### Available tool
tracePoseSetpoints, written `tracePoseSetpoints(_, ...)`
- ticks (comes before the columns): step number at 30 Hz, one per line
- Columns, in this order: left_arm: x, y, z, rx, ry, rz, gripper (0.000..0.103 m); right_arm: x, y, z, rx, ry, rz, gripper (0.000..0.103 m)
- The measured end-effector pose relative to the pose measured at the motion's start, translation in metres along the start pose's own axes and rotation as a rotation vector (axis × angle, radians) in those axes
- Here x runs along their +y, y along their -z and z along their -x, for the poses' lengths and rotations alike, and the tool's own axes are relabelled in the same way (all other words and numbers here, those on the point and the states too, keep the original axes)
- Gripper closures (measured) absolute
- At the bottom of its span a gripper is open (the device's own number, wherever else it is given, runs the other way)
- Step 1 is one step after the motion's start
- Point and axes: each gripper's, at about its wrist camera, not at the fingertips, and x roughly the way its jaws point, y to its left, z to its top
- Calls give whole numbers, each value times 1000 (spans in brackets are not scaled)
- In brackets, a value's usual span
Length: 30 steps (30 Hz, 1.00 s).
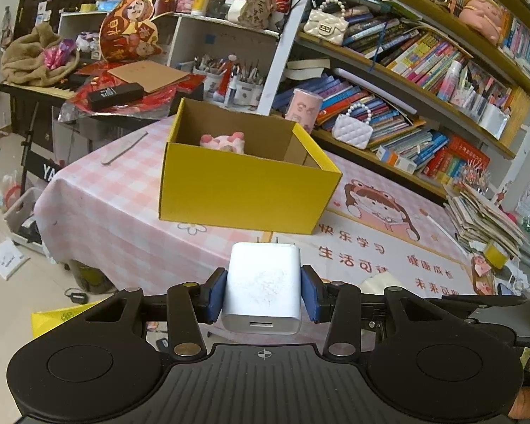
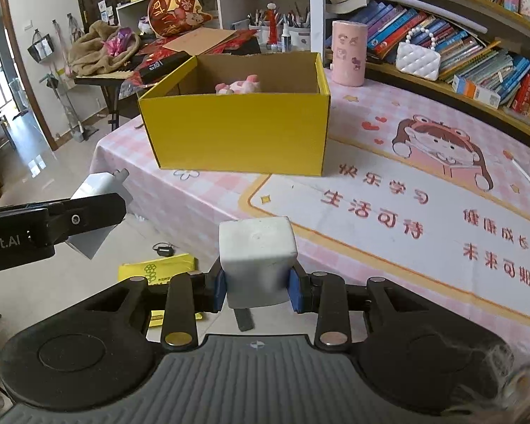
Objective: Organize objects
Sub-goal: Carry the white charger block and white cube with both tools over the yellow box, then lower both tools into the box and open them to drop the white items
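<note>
Left tongs [image 1: 264, 288] pinching a white USB charger [image 1: 263, 282], right tongs [image 2: 257, 284] gripping a white cube block [image 2: 257, 249], yellow cardboard box [image 1: 243, 190] sitting on the tabletop [image 2: 388, 190], holding a pink plush toy [image 1: 223, 142]

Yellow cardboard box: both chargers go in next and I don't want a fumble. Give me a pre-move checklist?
1. Left tongs clamped on the white plug-in charger: ok.
2. Right tongs clamped on the white cube-shaped charger block: ok.
3. Open-topped yellow cardboard box: ok.
4. Room beside the pink plush toy inside: ok.
5. Box floor fully clear: cannot tell.
</note>
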Motion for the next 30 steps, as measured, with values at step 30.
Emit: tracePoseSetpoints(30, 21, -130, -170, -26, -162, 21, 61, -25, -185, -169, -68, -67, 196, 71)
